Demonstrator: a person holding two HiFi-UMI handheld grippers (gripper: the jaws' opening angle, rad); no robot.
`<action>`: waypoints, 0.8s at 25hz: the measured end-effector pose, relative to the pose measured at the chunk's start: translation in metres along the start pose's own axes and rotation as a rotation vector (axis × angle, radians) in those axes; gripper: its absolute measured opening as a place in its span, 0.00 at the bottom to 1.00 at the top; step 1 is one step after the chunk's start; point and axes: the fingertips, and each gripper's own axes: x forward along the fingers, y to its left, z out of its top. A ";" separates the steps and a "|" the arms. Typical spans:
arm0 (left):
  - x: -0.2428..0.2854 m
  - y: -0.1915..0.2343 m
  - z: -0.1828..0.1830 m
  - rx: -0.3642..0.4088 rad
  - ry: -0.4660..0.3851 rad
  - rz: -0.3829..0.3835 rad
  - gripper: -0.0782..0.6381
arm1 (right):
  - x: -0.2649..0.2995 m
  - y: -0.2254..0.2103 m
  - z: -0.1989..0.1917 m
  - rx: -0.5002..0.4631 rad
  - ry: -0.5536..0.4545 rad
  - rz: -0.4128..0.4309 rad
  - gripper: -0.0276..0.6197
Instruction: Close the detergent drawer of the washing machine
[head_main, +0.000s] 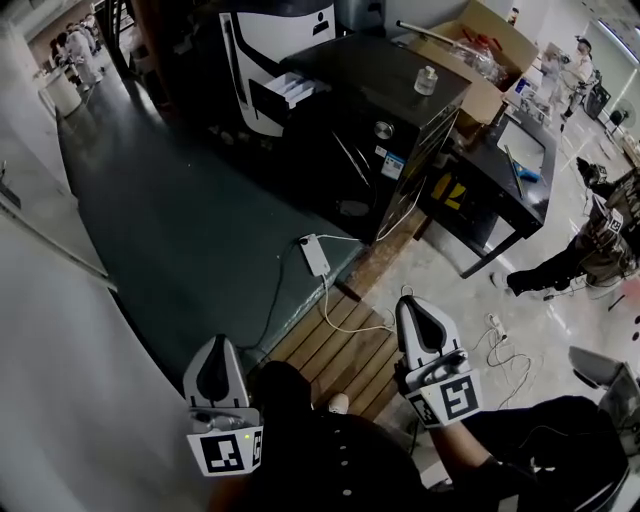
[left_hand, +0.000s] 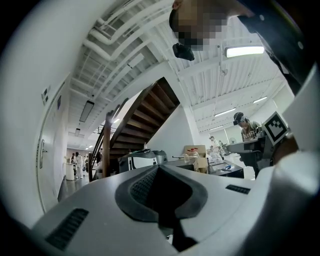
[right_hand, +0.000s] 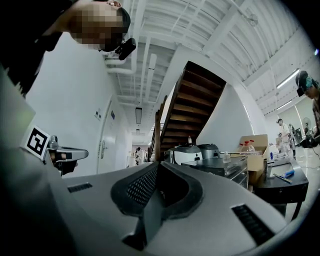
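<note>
White front of the detergent drawer (head_main: 288, 92) sticks out of the washing machine (head_main: 262, 50), so I'd judge the task hasn't started. The machine stands at the far edge of the dark floor (head_main: 170, 220), just beside the black cabinet (head_main: 385, 105). You're well apart from it, standing on the wooden slats (head_main: 340, 350) at the floor's near edge. Left claw (head_main: 220, 345) and right claw (head_main: 412, 305) are both low and close to your body, pointing roughly level at the machine. Both have their jaws together with nothing between them. That suits the job as I read it: closing the drawer is a push, not a grasp, and a shut claw gives you one blunt, stiff tip. The drawer faces your left side, so the left claw looks like the easier one to use, but that's your call. Walk in first. Watch the white power strip (head_main: 315, 255) and its cable (head_main: 350, 325); they run over the floor edge and slats between you and the machine and could snag a foot.
</note>
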 end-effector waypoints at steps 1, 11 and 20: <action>0.002 0.003 -0.001 -0.001 -0.002 0.002 0.13 | 0.004 0.000 -0.003 -0.003 0.012 0.000 0.10; 0.043 0.066 0.000 -0.020 -0.008 0.035 0.13 | 0.085 0.016 0.007 -0.017 0.025 0.026 0.34; 0.078 0.150 0.048 -0.020 -0.014 0.022 0.13 | 0.170 0.056 0.071 -0.059 0.002 0.025 0.33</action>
